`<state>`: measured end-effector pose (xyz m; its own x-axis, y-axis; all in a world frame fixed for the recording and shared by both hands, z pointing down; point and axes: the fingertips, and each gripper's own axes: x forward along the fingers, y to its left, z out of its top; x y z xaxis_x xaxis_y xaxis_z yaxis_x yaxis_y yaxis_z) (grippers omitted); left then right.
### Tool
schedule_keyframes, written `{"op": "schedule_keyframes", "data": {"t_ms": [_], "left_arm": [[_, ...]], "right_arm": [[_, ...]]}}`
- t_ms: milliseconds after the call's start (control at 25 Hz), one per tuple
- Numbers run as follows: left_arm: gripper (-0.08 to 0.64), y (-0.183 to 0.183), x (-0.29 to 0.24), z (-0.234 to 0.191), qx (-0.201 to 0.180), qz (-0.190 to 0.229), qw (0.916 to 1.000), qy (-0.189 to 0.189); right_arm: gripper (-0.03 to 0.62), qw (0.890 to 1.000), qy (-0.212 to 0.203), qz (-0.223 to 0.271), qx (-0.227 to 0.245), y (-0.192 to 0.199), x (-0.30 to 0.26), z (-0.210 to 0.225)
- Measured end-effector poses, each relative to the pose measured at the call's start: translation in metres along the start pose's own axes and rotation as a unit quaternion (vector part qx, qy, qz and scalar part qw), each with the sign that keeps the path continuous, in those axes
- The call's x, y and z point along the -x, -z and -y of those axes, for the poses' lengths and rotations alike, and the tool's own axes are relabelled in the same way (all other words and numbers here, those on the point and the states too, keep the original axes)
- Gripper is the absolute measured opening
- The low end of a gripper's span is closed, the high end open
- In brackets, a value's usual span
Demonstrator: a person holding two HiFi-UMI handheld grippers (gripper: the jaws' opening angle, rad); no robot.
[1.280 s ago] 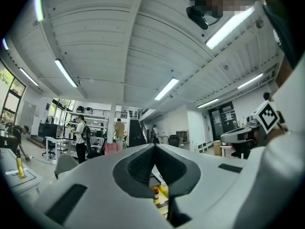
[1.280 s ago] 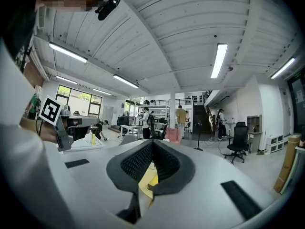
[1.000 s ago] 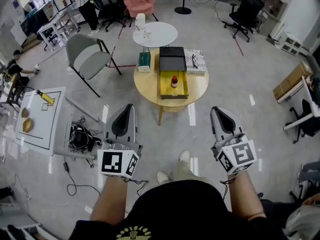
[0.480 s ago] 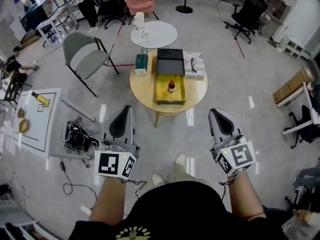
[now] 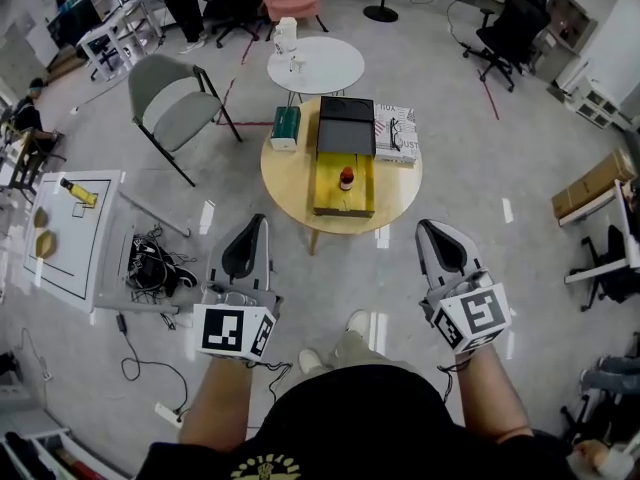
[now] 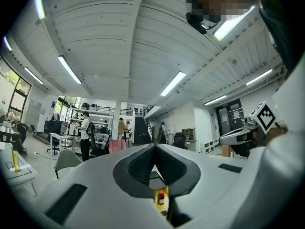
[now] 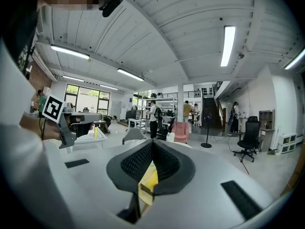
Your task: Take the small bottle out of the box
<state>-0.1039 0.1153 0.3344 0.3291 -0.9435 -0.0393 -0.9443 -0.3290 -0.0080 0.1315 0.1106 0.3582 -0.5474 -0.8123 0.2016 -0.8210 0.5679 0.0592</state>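
Both tools are held side by side and roughly level, well short of the work. The left gripper [image 5: 256,226] is seen with its jaws pressed together and nothing between them. The right gripper [image 5: 433,230] is likewise closed on nothing. The small bottle [image 5: 346,178], red-capped, stands upright inside the open yellow box [image 5: 343,206]. That box lies on the round table [image 5: 290,178], ahead of both tools and between their lines of aim, well apart from either tip. In the left gripper view the bottle is framed just below the closed tips, far beyond them. The step in hand is judged to be the approach, and no grasp has been begun. Next, the gap to the table must be closed. One pair of jaws must then be spread, brought down over the box walls around the bottle, and pressed shut before it is lifted out.
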Motion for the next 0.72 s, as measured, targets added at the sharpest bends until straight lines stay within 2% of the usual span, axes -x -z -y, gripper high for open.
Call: {"op": "schedule_keyframes", "data": {"t_ms": [360, 720], "left_arm": [[0.014, 0.003, -0.034, 0.002, 0.0, -0.001, 1.0, -0.005], [0.014, -0.006, -0.072, 0.007, -0.018, -0.003, 0.9998, 0.002]], "right_arm": [[0.014, 1.0, -0.011, 0.003, 0.003, -0.004, -0.027, 0.026], [0.014, 1.0, -0.01, 0.024, -0.013, -0.012, -0.045, 0.056]]}}
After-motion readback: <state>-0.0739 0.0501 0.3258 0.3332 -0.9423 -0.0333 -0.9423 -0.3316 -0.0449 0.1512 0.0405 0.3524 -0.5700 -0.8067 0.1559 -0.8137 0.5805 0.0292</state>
